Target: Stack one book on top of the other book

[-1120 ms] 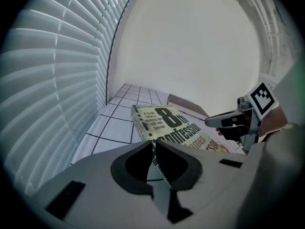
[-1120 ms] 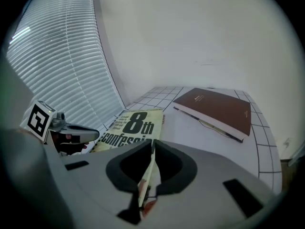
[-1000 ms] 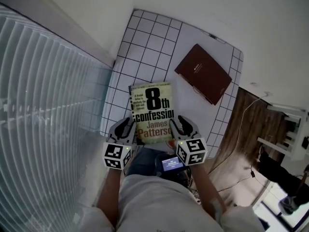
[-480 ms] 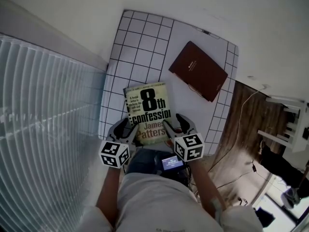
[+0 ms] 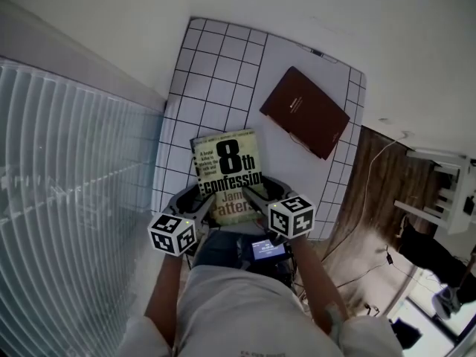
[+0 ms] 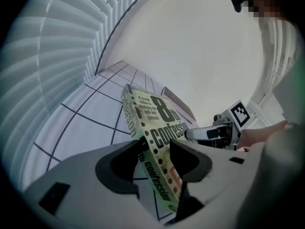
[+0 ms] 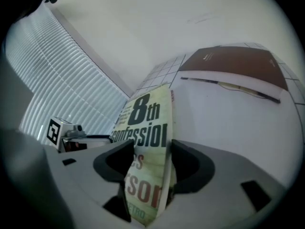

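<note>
The green paperback (image 5: 227,166) lies on the white gridded table (image 5: 216,65), near its front edge. My left gripper (image 5: 195,198) straddles the paperback's near left corner; my right gripper (image 5: 256,193) straddles its near right corner. Both sets of jaws have just been opening, and the book's edge stands between each pair without being pinched. In the left gripper view the spine (image 6: 157,113) runs between the pads of that gripper (image 6: 153,147). In the right gripper view the cover (image 7: 145,123) fills the gap of that gripper (image 7: 151,154). The brown book (image 5: 305,111) lies flat at the far right.
A ribbed white panel (image 5: 67,169) borders the table's left side. Wooden floor (image 5: 372,199) with a thin cable lies beyond the right edge. Bare gridded table surface stretches between the two books and behind the paperback. My torso is close against the front edge.
Both grippers' jaws have spread wider and slid in over the paperback's near corners. The marker cubes have rolled inward. Neither book has shifted on the table.
</note>
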A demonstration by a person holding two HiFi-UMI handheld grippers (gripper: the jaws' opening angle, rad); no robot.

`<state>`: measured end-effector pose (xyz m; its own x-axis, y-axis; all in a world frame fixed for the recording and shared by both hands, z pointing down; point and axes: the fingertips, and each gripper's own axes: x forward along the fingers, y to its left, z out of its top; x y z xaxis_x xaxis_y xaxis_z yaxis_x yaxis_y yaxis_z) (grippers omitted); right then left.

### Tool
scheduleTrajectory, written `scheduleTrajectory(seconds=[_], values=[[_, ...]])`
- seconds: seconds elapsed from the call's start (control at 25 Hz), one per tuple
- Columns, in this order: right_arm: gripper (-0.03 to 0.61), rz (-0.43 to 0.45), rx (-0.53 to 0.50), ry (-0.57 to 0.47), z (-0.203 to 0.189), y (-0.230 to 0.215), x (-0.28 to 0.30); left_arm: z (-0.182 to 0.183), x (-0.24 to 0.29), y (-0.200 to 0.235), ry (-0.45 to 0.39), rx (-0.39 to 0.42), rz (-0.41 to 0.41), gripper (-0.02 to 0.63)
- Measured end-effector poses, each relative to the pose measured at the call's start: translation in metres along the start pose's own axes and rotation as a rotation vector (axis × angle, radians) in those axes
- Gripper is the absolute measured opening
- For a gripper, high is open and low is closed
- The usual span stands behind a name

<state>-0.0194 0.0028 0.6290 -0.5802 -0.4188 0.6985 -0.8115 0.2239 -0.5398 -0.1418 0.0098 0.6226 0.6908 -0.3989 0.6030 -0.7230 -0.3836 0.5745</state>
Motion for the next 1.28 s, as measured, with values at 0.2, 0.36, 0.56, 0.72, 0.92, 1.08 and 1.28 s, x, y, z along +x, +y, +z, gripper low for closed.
scheduleTrajectory(seconds=[0.2,0.36,0.56,0.72,0.92,1.08,1.28], values=[[0.238,0.035,0.008,0.048,0.0,0.001,0.001,0.0,0.0,0.002,0.02,-0.011,-0.009,0.202],[0.233,0.016,0.011,0.043,0.001,0.002,-0.001,0.001,0.0,0.0,0.018,0.003,0.007,0.202],[0.232,-0.005,0.024,0.04,-0.001,-0.001,-0.008,0.003,0.003,-0.005,0.031,0.026,0.002,0.202],[0.232,-0.018,0.036,0.024,0.004,-0.001,-0.016,0.015,0.003,-0.011,0.007,0.034,-0.004,0.196],[0.232,-0.043,0.027,0.007,0.012,-0.002,-0.031,0.023,0.003,-0.023,0.0,0.042,-0.039,0.184],[0.232,-0.066,0.008,-0.008,0.016,-0.003,-0.042,0.024,0.004,-0.033,0.011,0.04,-0.067,0.183],[0.23,-0.102,-0.004,-0.034,0.019,-0.01,-0.059,0.025,0.011,-0.047,0.032,0.052,-0.106,0.183]])
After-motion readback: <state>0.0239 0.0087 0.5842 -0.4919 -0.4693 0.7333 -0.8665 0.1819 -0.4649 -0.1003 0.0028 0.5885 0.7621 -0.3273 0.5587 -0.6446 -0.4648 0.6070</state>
